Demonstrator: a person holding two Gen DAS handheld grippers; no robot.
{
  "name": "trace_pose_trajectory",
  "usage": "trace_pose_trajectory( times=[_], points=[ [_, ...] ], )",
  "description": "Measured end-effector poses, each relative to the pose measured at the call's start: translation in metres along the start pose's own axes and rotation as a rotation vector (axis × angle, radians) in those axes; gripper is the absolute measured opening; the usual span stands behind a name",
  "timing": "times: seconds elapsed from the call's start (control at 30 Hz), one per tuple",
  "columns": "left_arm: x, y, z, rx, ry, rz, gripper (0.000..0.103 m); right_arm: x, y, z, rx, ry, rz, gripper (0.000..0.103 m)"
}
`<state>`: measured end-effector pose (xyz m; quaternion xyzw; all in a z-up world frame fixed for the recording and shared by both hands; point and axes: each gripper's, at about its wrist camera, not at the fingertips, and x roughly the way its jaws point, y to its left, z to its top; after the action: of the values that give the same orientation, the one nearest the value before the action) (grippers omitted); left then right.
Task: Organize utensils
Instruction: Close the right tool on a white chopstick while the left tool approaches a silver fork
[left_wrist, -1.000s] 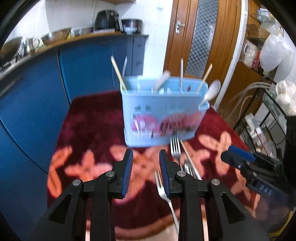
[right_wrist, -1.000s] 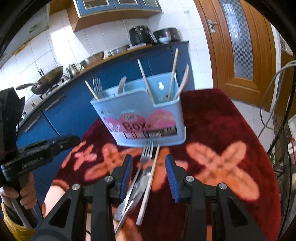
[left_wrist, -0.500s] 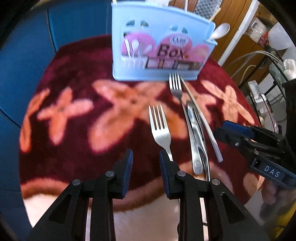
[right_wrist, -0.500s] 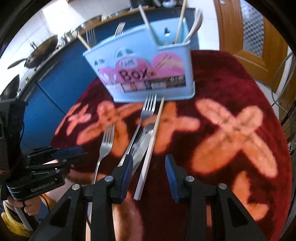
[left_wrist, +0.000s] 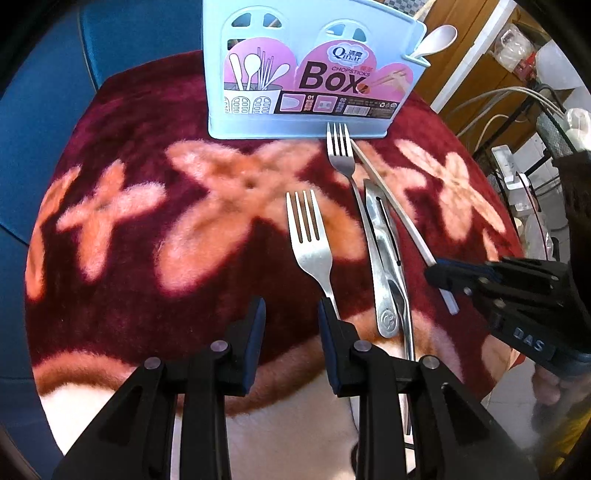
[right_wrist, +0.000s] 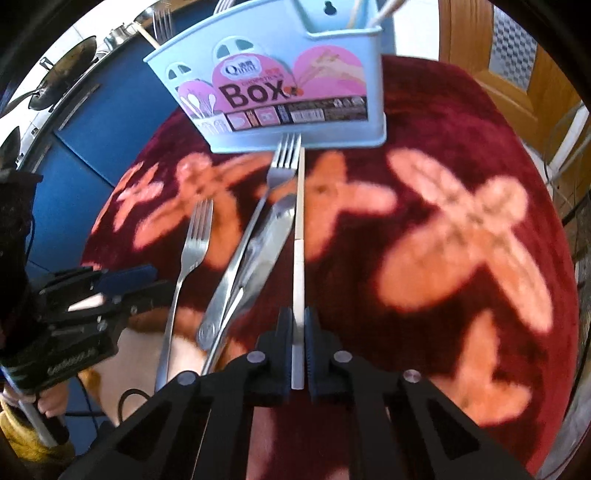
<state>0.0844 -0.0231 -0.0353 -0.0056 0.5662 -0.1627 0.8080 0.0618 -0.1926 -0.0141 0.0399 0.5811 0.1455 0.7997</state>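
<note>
Left wrist view: left tongs (left_wrist: 290, 314) spread, empty, over the nearer fork (left_wrist: 308, 236) on the red tabletop cover (left_wrist: 147, 280); blue utensil box (left_wrist: 306, 70) beyond. Right wrist view: right tongs (right_wrist: 299, 332) pinched the chopstick (right_wrist: 298, 236) lying beside the knife (right_wrist: 255, 258).

Free room: broad bare stretch of the flowered table (left_wrist: 122, 229) left of the near fork (left_wrist: 310, 243); another bare stretch right of the chopstick (right_wrist: 299, 236).
Obstacles: light-blue utensil box (left_wrist: 306, 74) closing the far side; second fork (left_wrist: 341, 155), knife (left_wrist: 384, 251) and chopstick packed just beside one another; blue cabinets (left_wrist: 44, 122) close behind the table's left edge.
</note>
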Motion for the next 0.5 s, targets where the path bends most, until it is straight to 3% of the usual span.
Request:
trace_pose_trajectory(
  times=[0.23,0.5],
  points=[
    [0.002,-0.003,0.005,0.023,0.059,0.009,0.029,-0.007,0.009,-0.013,-0.046,0.079,-0.017,0.009],
    [0.01,-0.003,0.018,0.014,0.163,0.012,0.029,0.006,0.013,0.01,-0.08,0.099,-0.042,0.013]
  ],
)
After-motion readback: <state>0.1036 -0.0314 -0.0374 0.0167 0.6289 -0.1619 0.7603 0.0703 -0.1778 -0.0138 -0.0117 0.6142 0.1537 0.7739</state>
